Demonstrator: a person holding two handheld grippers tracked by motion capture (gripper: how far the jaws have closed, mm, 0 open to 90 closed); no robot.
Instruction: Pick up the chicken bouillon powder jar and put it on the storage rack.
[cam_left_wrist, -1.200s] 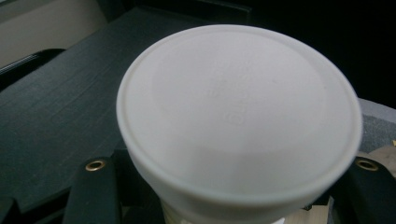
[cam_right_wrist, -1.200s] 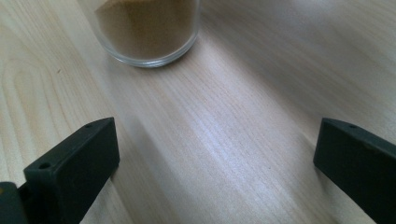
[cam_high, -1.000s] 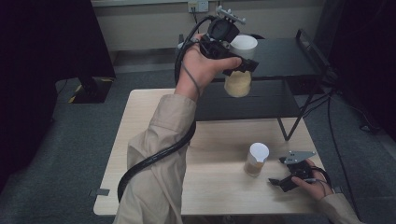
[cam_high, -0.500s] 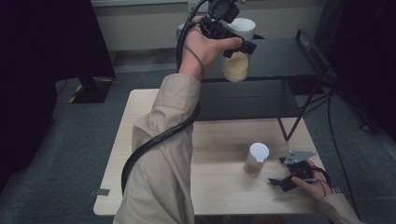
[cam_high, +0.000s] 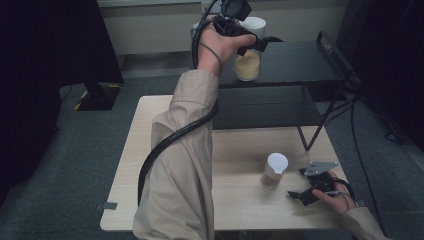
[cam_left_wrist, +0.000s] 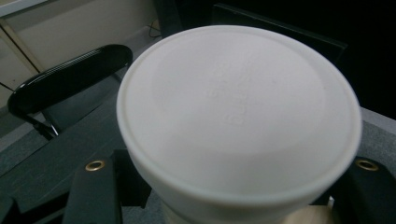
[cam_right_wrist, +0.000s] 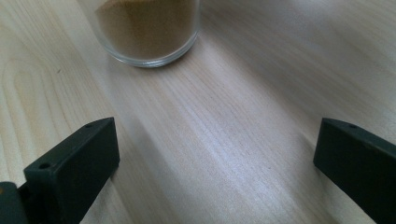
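gripping a white-lidded jar (cam_high: 248, 55) of pale powder, the left gripper (cam_high: 248, 42) is being held up over the black shelf (cam_high: 295, 65) at the far side of the table; its jaws are clamping the jar just under the lid, one on each side. in the left gripper view the jar's lid (cam_left_wrist: 238, 112) is sitting between the two black jaws and is taking up most of the picture, with the dark shelf top behind it. the jar is standing upright in the grip; whether its base is touching the shelf top or hanging just above it cannot be told. the sleeved left arm (cam_high: 180, 165) is stretching forward across the table, a black cable (cam_high: 170, 142) trailing along it.

nearer the person, the right gripper (cam_high: 311, 185) is resting on the wooden table (cam_high: 150, 150) with its jaws spread wide and nothing between them. a second jar (cam_high: 274, 171), smaller, white-capped and holding brown powder, is standing upright on the table just beside that gripper, not touching it; in the right gripper view its glass base (cam_right_wrist: 147, 32) is showing ahead of the jaws.
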